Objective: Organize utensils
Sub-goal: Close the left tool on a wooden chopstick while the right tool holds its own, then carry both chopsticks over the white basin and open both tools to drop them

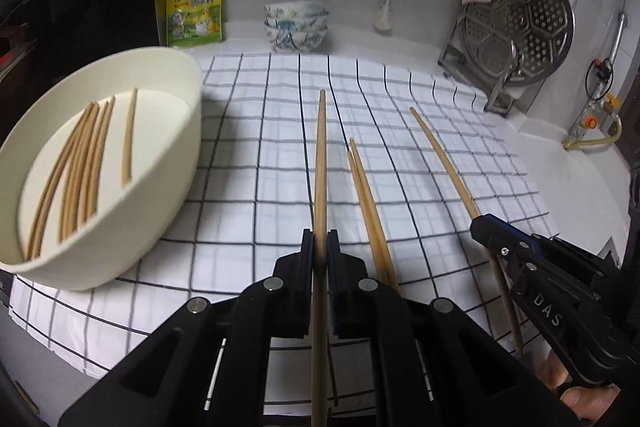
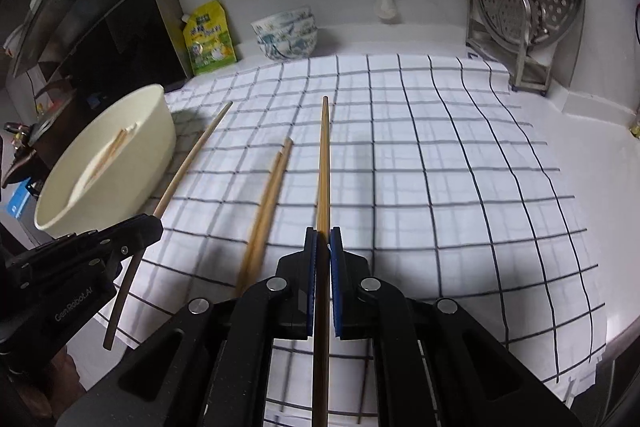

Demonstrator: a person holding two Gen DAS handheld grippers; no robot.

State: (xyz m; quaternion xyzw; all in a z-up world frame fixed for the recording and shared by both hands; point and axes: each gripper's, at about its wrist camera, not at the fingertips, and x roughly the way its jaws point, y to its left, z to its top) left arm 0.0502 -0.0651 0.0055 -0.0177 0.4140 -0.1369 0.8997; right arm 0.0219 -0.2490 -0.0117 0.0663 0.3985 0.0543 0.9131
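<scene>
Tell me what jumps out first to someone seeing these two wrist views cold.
Each gripper is shut on a single wooden chopstick pointing straight ahead: the left gripper and the right gripper, side by side over the checked cloth. Between them, a loose pair of chopsticks lies on the cloth. At the far left sits a cream bowl already holding several chopsticks.

Right gripper point(image 2: 323, 239) clamps one chopstick point(image 2: 324, 155) — two more chopsticks point(image 2: 266, 203) beside it.

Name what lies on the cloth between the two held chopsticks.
Two loose chopsticks lie side by side on the checked cloth, between the ones held by left gripper and right gripper; both views show it.
</scene>
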